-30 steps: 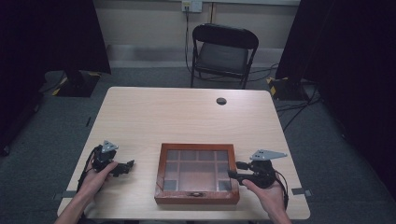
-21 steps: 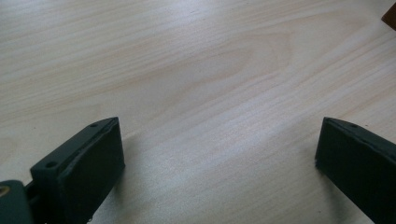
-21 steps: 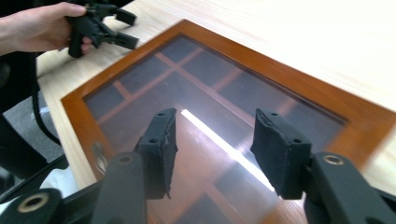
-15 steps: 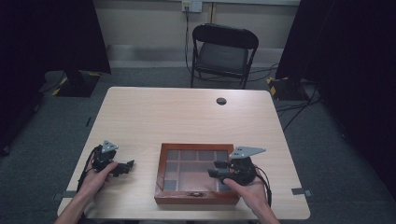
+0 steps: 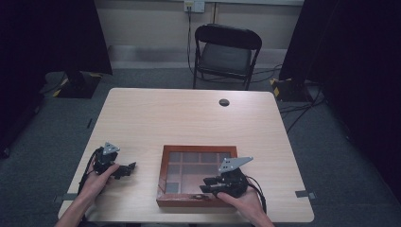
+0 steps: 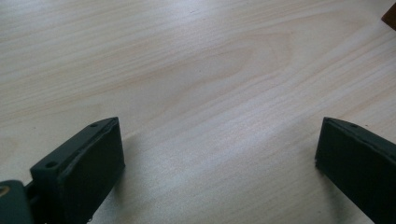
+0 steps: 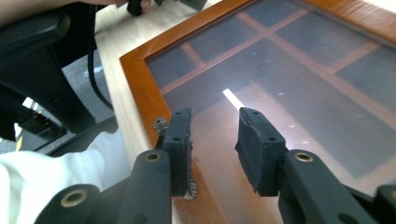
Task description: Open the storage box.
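Pale wood-grain worktop (image 5: 189, 123) carries all the items, and a black folding chair (image 5: 226, 52) stands on the floor beyond its far edge. Directly beneath the right tool (image 5: 206, 185) lies the wooden display box (image 5: 163, 175), a red-brown frame with a glass lid over a grid of compartments. The right tool hovers above the near front part of that lid, jaws set to a narrow gap and gripping nothing; in the right gripper view the right tool (image 7: 214, 135) sits just inside the frame edge, next to a small round metal fitting (image 7: 160, 124) on the frame. The left tool (image 5: 128, 168) rests low over bare worktop, well apart from the box, which lies ahead of its tips. In the left gripper view its jaws stand wide, empty. A small dark disc (image 5: 224, 102) lies far ahead of both tools.
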